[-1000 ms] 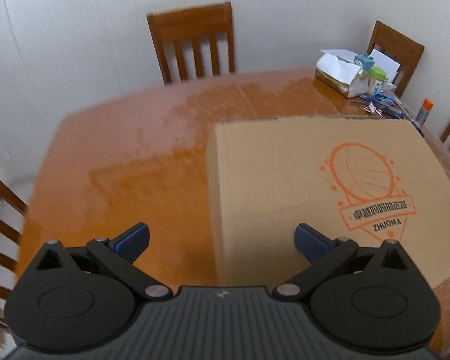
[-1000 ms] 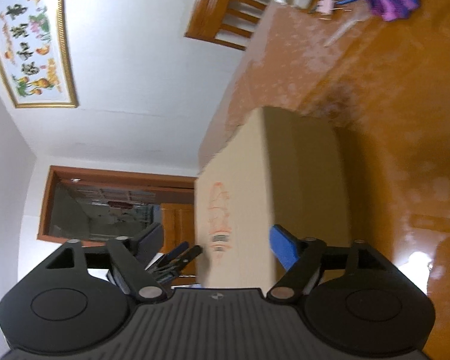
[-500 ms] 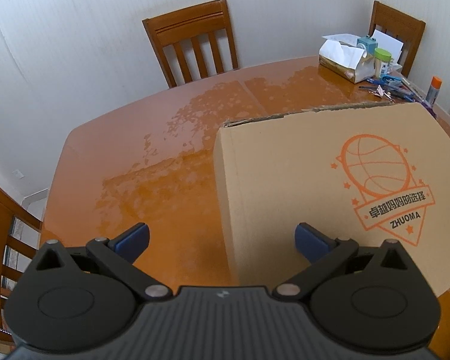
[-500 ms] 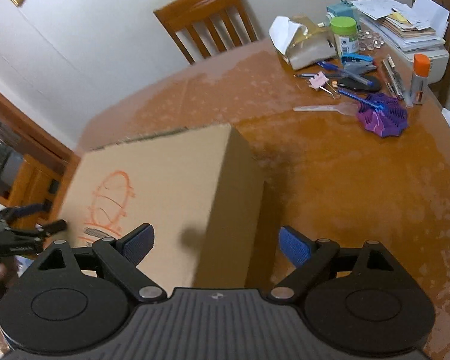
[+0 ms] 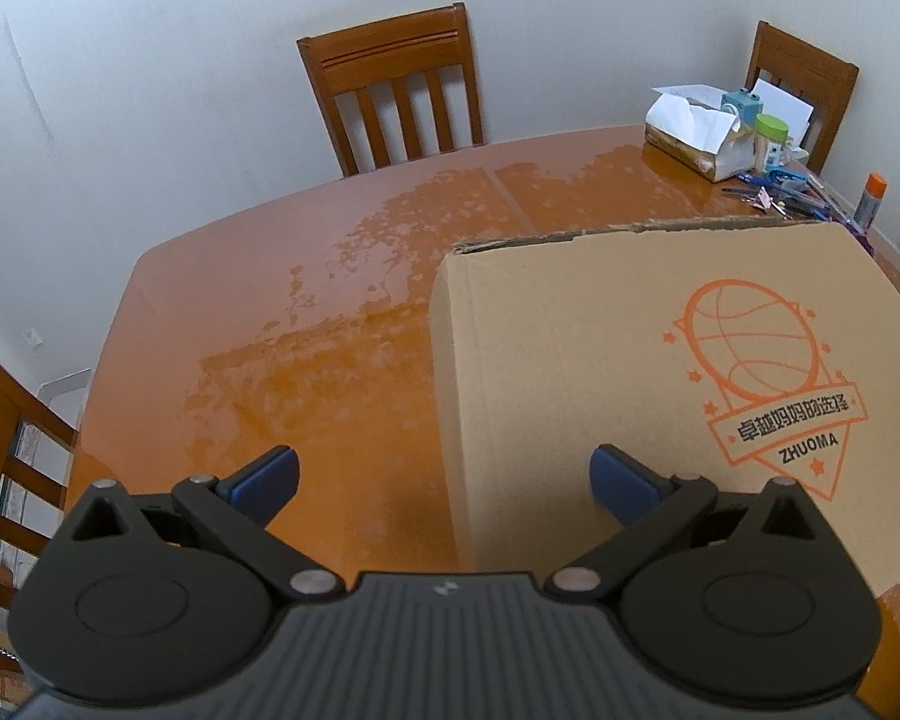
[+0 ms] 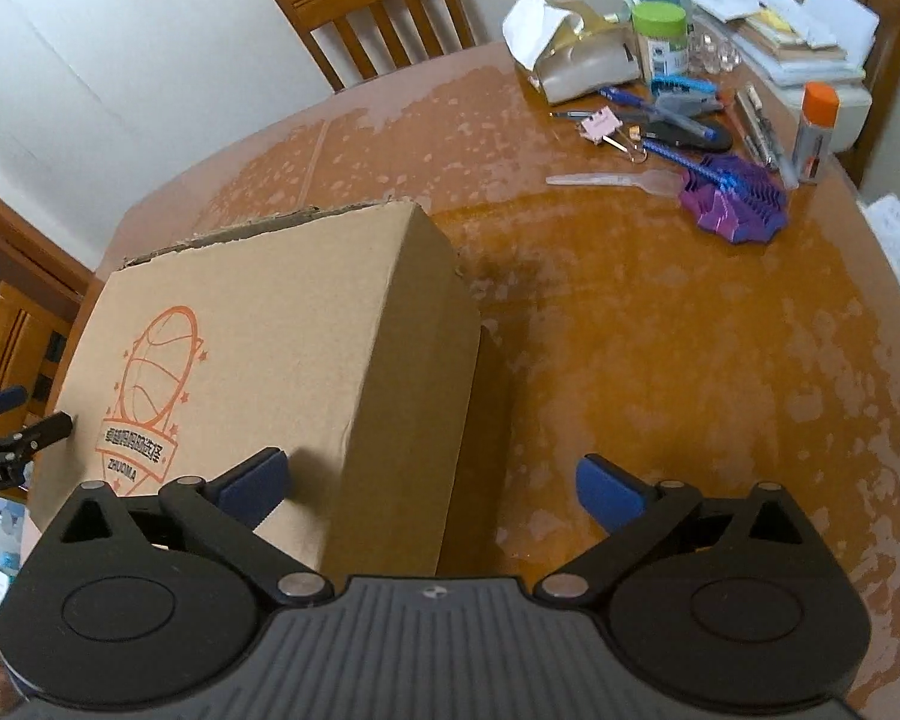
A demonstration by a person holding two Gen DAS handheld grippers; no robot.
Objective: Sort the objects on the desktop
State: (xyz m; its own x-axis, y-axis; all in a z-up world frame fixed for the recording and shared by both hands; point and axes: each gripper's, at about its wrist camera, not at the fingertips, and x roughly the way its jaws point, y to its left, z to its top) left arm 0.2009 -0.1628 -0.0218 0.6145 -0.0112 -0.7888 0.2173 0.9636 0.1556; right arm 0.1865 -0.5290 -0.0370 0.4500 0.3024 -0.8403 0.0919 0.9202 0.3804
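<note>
We hold both grippers over the wooden table (image 5: 270, 312). The left gripper (image 5: 444, 480) gapes wide and empty. The right gripper (image 6: 429, 483) has just opened to its widest, gripping nothing. The cardboard box (image 6: 258, 360) stands at ten o'clock; pens (image 6: 660, 114) and a purple comb (image 6: 735, 201) lie at one o'clock.

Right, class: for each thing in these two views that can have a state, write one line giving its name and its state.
Cardboard box: standing on the table, top open, rim torn.
Left gripper: open, holding nothing.
Right gripper: open, holding nothing, jaws just widened; box corner between them, untouched.
Green-lidded jar: upright, lid on.
Glue stick: upright, orange cap on.
Tissue pack: open, tissue sticking out.
Plastic spoon: lying flat.
</note>
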